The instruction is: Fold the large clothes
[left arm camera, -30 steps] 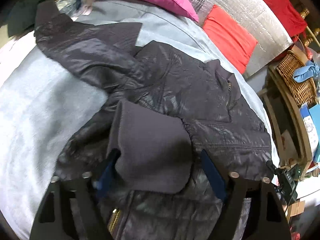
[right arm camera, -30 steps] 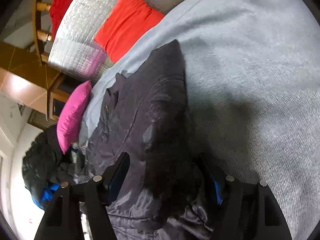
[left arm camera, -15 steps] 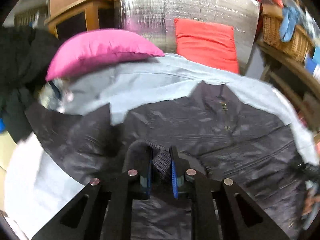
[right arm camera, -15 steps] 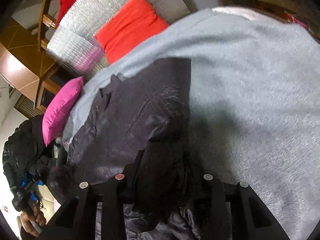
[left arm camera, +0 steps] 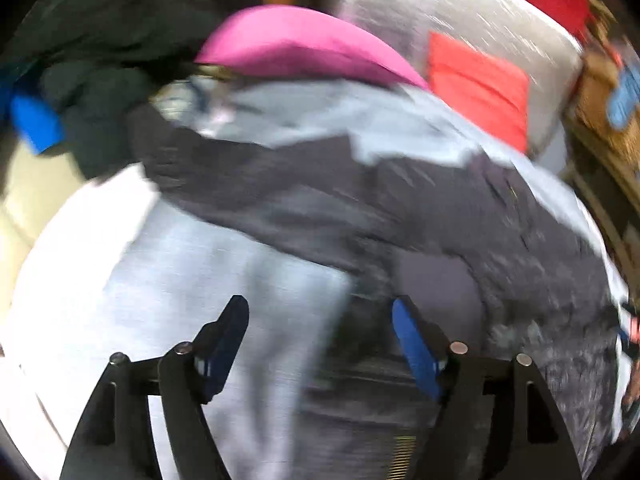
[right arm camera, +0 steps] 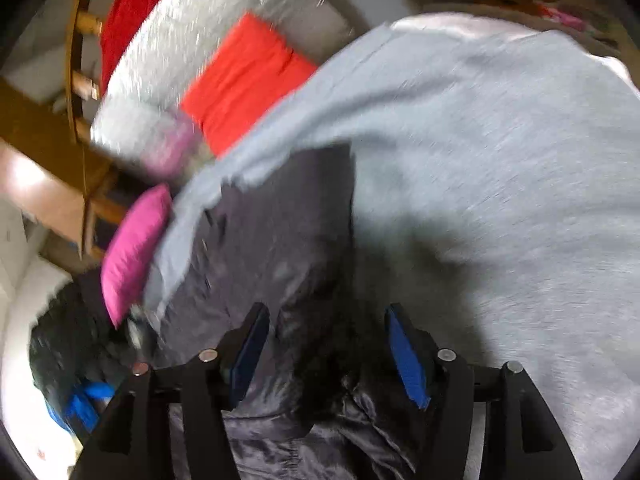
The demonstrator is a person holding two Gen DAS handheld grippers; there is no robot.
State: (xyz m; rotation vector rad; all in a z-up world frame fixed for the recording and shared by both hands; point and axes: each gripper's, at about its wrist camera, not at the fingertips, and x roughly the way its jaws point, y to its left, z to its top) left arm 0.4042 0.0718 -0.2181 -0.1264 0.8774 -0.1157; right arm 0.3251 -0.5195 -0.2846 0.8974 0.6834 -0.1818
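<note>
Our left tongs (left arm camera: 320, 332) stand released, the two blue pads wide apart with nothing between them but the grey bed cover (left arm camera: 168, 280) and a blurred dark edge of cloth. Our right tongs (right arm camera: 326, 344) are spread as well; dark fabric lies under and between the pads, yet neither pad presses on it, so we judge that they grasp nothing.

The jacket (left arm camera: 460, 216) lies flat on the bed, ahead of the left tongs and off to their right, with one sleeve (left arm camera: 208, 168) running away up and to their left toward the pink pillow (left arm camera: 304, 46). From the right tongs, the jacket (right arm camera: 280, 248) stretches straight ahead and a little left, its long axis running away from us toward the orange cushion (right arm camera: 248, 80), its straight edge just beside bare cover on the right.

We judge the right tongs nearer to cloth, being directly over it. The left must shift rightward to reach the near edge. Both views are smeared, so finer detail escapes us.
</note>
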